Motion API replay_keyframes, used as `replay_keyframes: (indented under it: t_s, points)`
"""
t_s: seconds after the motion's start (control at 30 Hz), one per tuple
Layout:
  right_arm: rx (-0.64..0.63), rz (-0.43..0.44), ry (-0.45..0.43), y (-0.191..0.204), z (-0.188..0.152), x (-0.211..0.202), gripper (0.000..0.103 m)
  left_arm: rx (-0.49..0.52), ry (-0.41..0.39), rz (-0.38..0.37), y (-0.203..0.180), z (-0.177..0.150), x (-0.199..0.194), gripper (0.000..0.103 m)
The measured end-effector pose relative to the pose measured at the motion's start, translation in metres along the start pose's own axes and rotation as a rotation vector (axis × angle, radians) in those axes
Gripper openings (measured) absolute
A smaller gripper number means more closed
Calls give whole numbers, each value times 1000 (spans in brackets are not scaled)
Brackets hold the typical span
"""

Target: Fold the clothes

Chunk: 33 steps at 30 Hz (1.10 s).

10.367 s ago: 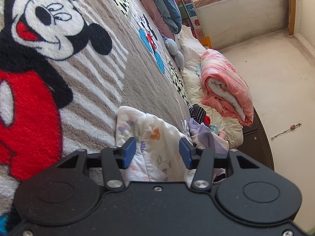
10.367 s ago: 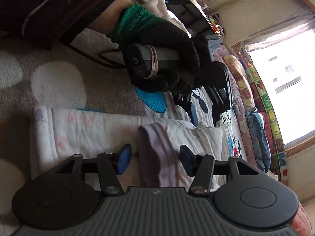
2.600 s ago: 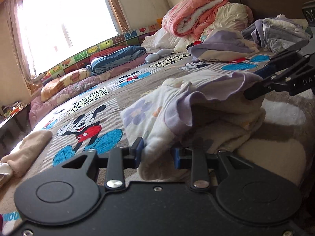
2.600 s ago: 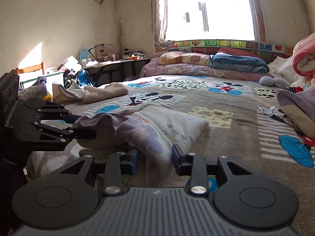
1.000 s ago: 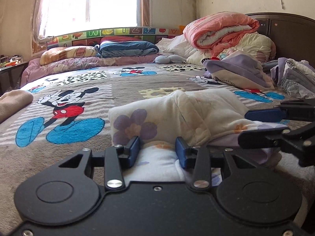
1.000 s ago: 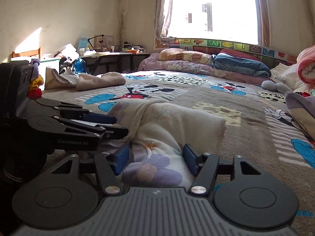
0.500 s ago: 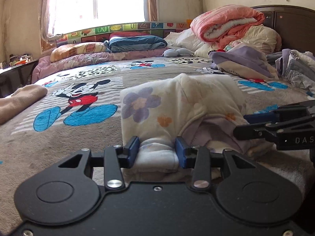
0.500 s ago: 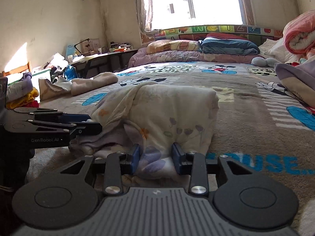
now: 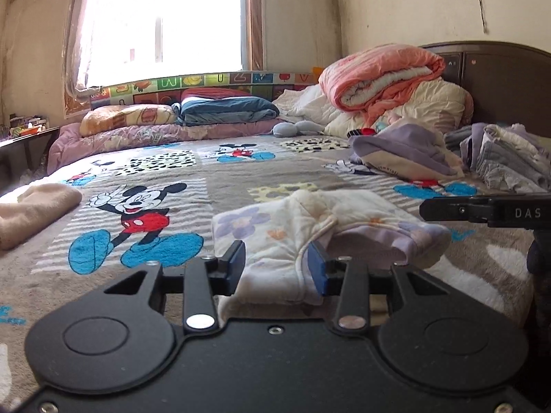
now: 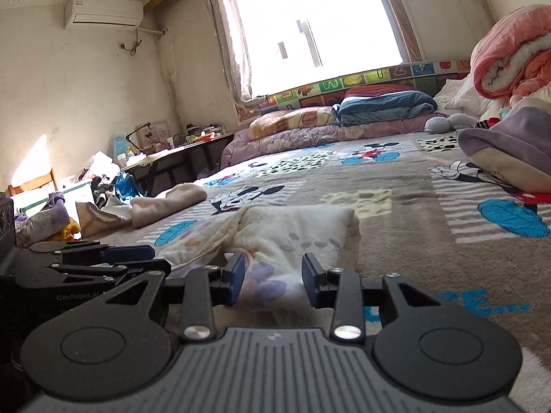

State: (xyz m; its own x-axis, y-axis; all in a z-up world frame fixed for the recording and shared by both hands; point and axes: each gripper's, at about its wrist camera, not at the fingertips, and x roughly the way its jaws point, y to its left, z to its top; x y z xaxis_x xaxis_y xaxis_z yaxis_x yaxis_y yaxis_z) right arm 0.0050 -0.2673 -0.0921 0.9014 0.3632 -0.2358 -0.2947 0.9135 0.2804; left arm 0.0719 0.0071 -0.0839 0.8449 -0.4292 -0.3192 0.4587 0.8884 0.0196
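both grippers pinch the near edge of a folded floral garment on the bed.

the left gripper [image 9: 277,268] is clenched on the garment [image 9: 310,227]: cloth fills the gap between its blue pads and bulges past them. the right gripper [image 10: 272,278] grips the same bundle [image 10: 292,237], its jaws having just closed in on the cloth. the garment lies folded on the blanket [image 9: 206,179], at 12 o'clock from each gripper, its lilac hem toward 3 o'clock in the left view. the right gripper shows there at 3 o'clock [image 9: 482,210]; the left one shows at 9 o'clock in the right view [image 10: 113,261]. a purple heap [image 9: 403,155] lies at 1 o'clock, a beige cloth [image 9: 31,210] at 9 o'clock.
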Motion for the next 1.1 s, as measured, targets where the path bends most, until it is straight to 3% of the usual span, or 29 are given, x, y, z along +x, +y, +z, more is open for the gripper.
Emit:
replay_keyframes:
  t_s: [0.13,0.23,0.37,0.43,0.5,0.53,0.63,0.9,1.1]
  points:
    - [-48,-17,-42,-4,22,3,38,-44,-55,-32,18,22,3,39]
    - [-135,-4,-13,-2,43,24,38,-4,-44,-45,28,39,31,38]
    - [-280,25,67,10,57,63,38,27,16,-122,34,42,76,38]
    - [-319,34,111,12,53,83,38,56,85,-168,26,32,100,36]
    - [-304,38,175,5,38,102,38,125,170,-156,8,11,122,36]
    - [-273,37,191,-1,26,108,38,161,165,-126,0,1,126,36]
    - [-208,38,186,-13,-3,114,37,139,159,-105,-2,-3,125,36]
    - [-256,23,184,-5,-7,114,37,273,104,9,-26,-16,118,36]
    - [-297,-31,116,17,3,78,41,180,57,26,-20,0,68,36]
